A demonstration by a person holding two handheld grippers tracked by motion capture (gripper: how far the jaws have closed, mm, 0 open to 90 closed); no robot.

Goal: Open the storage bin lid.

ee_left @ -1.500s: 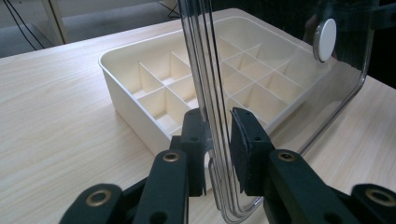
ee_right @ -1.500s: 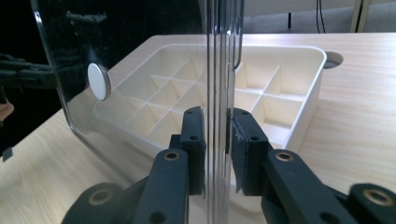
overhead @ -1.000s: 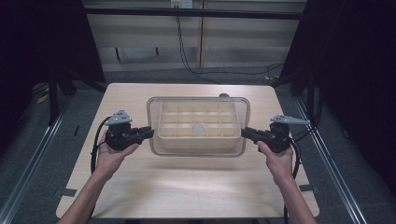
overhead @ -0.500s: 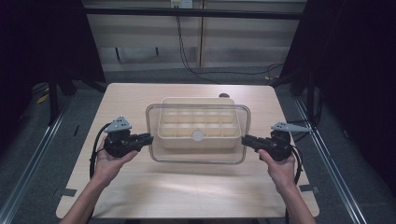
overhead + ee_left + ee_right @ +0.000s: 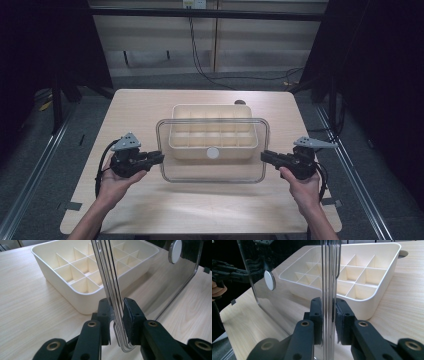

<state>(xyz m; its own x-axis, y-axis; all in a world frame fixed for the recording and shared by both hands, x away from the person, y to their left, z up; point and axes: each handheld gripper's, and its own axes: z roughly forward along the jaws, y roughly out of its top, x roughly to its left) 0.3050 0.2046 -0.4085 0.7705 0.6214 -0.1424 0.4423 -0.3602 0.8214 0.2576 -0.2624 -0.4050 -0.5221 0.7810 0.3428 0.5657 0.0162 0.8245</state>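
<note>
Left gripper (image 5: 159, 158) clamps the left edge of the clear lid (image 5: 212, 172); right gripper (image 5: 265, 155) clamps the opposite edge. Both gripper views show the jaws pinched narrow on the lid's stacked rim, with the pads (image 5: 130, 315) pressed against the plastic. Lid is held off the table, between the two hands, overlapping the near side of the cream divider tray (image 5: 211, 130) and sitting nearer the person than the tray does. White round knob (image 5: 213, 152) marks the lid's centre.

Tray sits flat on the wooden table (image 5: 140, 107), its compartments open and looking empty.

Step in hand, as I read it: a two-handed carry of the lid, off the tray. Whether it's on its way to being set down or fitted, I can't tell from this.

Next move needs both hands travelling together at matched height, since any skew twists the rim in the jaws. If set down, lower it flat on the bare table in front of the tray, then open both jaws together.
</note>
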